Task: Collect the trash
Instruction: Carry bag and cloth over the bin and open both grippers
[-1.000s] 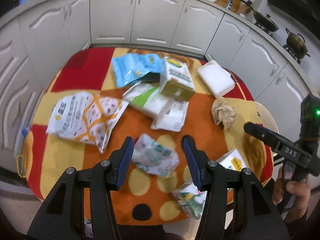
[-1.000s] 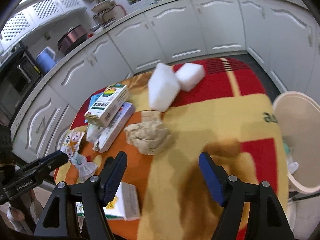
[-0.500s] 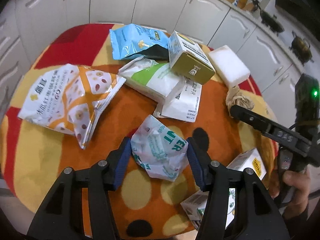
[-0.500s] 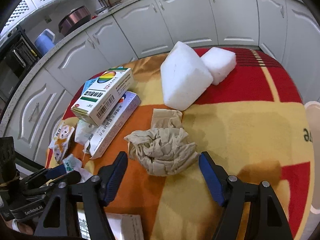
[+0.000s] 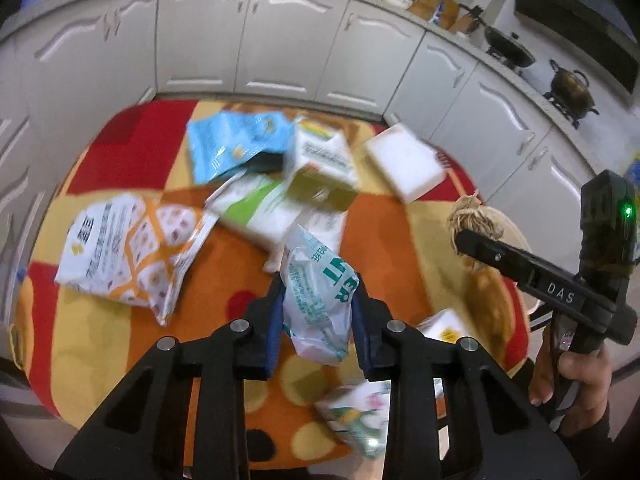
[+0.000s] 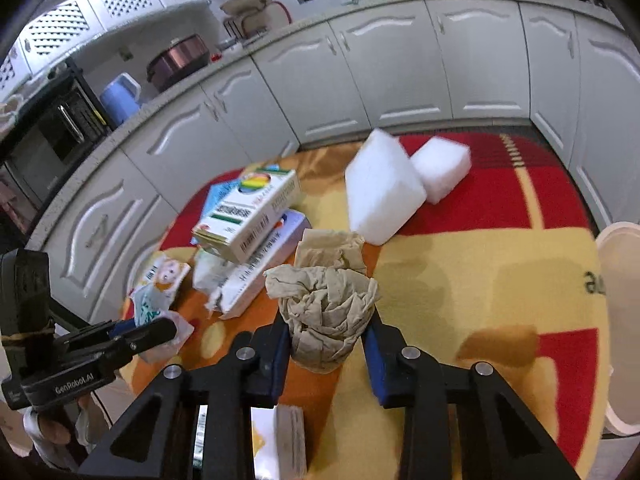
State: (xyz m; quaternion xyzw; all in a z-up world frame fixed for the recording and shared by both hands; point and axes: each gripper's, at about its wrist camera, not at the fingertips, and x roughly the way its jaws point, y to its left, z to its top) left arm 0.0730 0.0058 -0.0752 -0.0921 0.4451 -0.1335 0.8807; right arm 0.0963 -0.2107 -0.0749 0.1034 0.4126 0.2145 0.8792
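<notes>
Over the patterned table [image 5: 120, 344], left tool [image 5: 318, 312] pinches a crinkled wrapper [image 5: 320, 300]; right tool [image 6: 328, 340] clamps wadded brown paper [image 6: 326, 308].

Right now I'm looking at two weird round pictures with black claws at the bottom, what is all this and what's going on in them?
Those claws are hand-held grippers, one in each of a person's hands, with no robot arm behind them. Each picture comes from a wide-angle camera mounted on one gripper, looking forward along its two fingers, so each view also catches the other gripper from the side.

The left gripper is closed on a crumpled white and green wrapper. The right gripper is closed on a wad of brown paper.

Below them is a table with a red, orange and yellow cloth, littered with snack bags, cartons and two white foam blocks. A pale bin stands at the table's edge, probably where the trash goes.
</notes>
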